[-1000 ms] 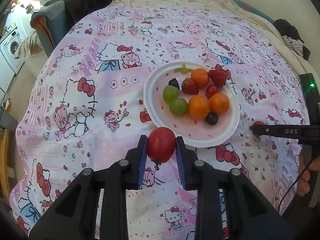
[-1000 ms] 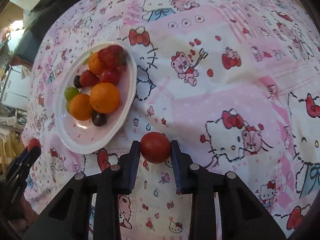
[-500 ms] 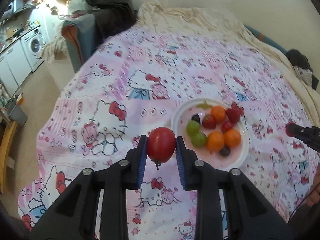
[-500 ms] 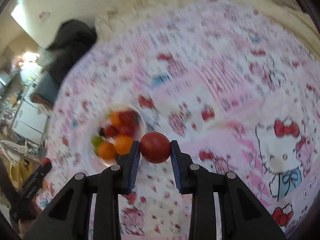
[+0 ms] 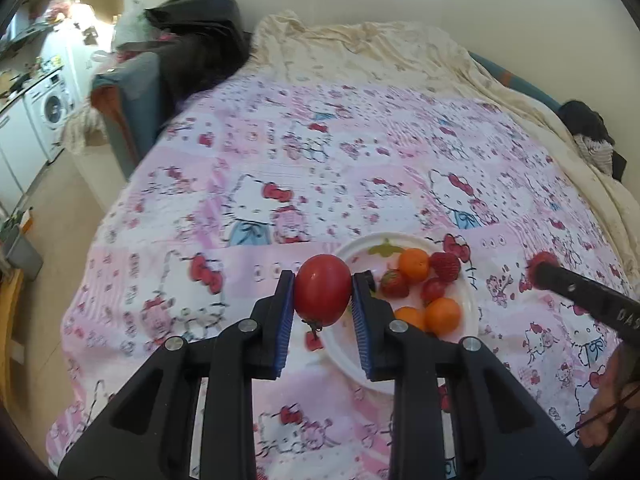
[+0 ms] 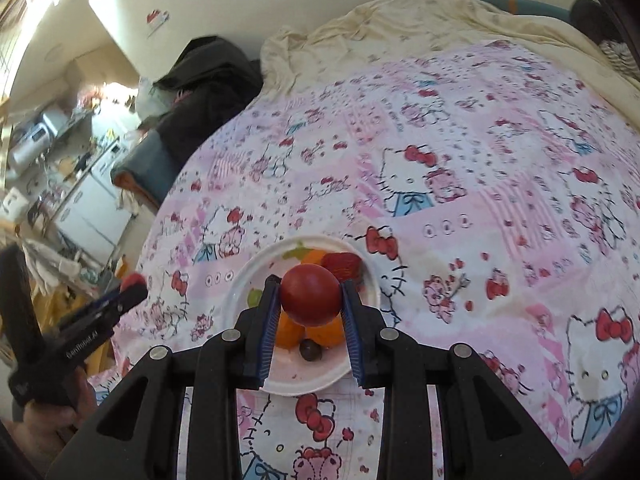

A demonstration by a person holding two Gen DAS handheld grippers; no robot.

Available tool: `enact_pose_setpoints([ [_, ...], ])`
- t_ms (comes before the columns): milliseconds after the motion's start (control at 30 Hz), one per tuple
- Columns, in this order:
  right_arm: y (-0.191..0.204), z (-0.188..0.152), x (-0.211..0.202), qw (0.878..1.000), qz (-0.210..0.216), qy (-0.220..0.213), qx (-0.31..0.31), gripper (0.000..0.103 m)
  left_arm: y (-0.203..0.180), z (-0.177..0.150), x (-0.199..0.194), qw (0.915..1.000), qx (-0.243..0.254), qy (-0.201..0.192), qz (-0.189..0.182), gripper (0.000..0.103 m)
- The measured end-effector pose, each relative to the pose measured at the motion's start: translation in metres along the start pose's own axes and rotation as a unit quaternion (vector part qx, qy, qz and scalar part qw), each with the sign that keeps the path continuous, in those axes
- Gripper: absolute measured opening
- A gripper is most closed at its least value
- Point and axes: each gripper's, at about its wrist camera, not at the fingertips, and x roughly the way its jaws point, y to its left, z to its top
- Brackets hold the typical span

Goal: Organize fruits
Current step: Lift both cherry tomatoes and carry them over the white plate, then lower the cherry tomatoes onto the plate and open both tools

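My left gripper (image 5: 322,296) is shut on a red tomato (image 5: 322,295) and holds it in the air above the left rim of the white plate (image 5: 472,308). My right gripper (image 6: 310,295) is shut on a second red tomato (image 6: 310,294), high above the same plate (image 6: 240,284). The plate holds oranges (image 5: 442,316), strawberries (image 5: 445,265), a dark grape (image 6: 310,350) and a green grape (image 6: 254,297); part of the fruit is hidden behind my fingers. The right gripper's tip (image 5: 544,268) shows in the left wrist view. The left gripper (image 6: 132,284) shows in the right wrist view.
A pink cartoon-cat cloth (image 5: 360,168) covers the bed; a cream sheet (image 5: 360,48) lies bunched at the back. Dark clothes on a chair (image 5: 192,56) stand at the back left, beyond the cloth's left edge. A washing machine (image 5: 48,108) stands further left.
Both grippers have risen well above the cloth with their tomatoes. The plate looks smaller and lower in both views, and more of the room shows.
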Motion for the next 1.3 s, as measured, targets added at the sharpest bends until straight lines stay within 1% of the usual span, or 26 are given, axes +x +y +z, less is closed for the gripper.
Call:
enact_pose_setpoints([
  [100, 0.001, 0.003, 0.016, 1.000, 0.001, 0.019, -0.008, 0.032, -0.007, 0.003, 0.016, 0.9998, 0.010, 0.017, -0.005, 0.024],
  [233, -0.005, 0.007, 0.034, 0.999, 0.002, 0.037, -0.004, 0.032, -0.013, 0.005, 0.040, 0.9991, 0.025, 0.034, -0.001, 0.024],
  [367, -0.010, 0.009, 0.056, 0.998, -0.004, 0.059, 0.002, 0.032, -0.013, 0.004, 0.067, 0.9978, 0.026, 0.061, -0.001, 0.024],
  [500, -0.023, 0.007, 0.082, 0.995, -0.030, 0.092, 0.014, 0.032, -0.014, -0.002, 0.089, 0.9960, 0.028, 0.085, -0.003, 0.024],
  [600, -0.034, 0.003, 0.096, 0.992, -0.041, 0.117, 0.029, 0.032, -0.015, -0.007, 0.101, 0.9944, 0.027, 0.102, -0.004, 0.024],
  [733, -0.041, -0.002, 0.104, 0.989, -0.042, 0.138, 0.043, 0.032, -0.013, -0.012, 0.110, 0.9938, 0.015, 0.110, -0.004, 0.025],
  [867, -0.043, -0.005, 0.109, 0.987, -0.041, 0.150, 0.051, 0.032, -0.014, -0.014, 0.114, 0.9932, 0.018, 0.115, -0.007, 0.025],
  [1100, -0.042, -0.006, 0.111, 0.985, -0.039, 0.155, 0.058, 0.034, -0.015, -0.018, 0.115, 0.9918, 0.020, 0.126, -0.010, 0.026],
  [1167, -0.043, -0.006, 0.111, 0.985, -0.036, 0.155, 0.063, 0.035, -0.016, -0.019, 0.113, 0.9922, 0.020, 0.123, -0.008, 0.032],
  [1200, -0.043, -0.006, 0.110, 0.985, -0.034, 0.155, 0.066, 0.035, -0.016, -0.019, 0.112, 0.9926, 0.018, 0.120, -0.011, 0.045],
  [1233, -0.043, -0.006, 0.110, 0.985, -0.032, 0.153, 0.067, 0.035, -0.016, -0.019, 0.110, 0.9929, 0.018, 0.117, -0.012, 0.054],
  [1300, -0.041, -0.005, 0.109, 0.986, -0.027, 0.151, 0.068, 0.035, -0.017, -0.018, 0.105, 0.9942, 0.020, 0.105, -0.012, 0.058],
])
